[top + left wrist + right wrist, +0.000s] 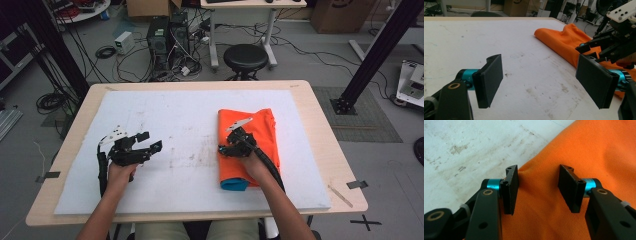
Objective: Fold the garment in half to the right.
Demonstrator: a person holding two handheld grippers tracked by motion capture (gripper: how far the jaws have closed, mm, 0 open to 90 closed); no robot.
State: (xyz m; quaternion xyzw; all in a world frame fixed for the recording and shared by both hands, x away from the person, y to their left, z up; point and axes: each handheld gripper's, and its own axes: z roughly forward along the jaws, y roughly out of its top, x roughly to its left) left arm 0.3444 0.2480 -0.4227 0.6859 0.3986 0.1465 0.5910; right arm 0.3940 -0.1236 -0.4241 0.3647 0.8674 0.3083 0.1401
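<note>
- An orange folded cloth [248, 145] is laid on the right half of the white pad [185, 150] that covers the surface [320, 125]; a blue edge is seen at the cloth's near end
- The right gripper [226, 148] is held over the left edge of the cloth; in the right gripper view its fingers [511, 188] are parted with orange fabric [574, 152] beneath and between them, and nothing is pinched
- The left gripper [150, 141] is held over bare pad well to the left of the cloth; its fingers [490, 80] are spread wide with nothing between them
- No brand, label or readable writing can be made out on the cloth or the grippers
- A black stool [245, 57] is seen beyond the far edge of the surface
</note>
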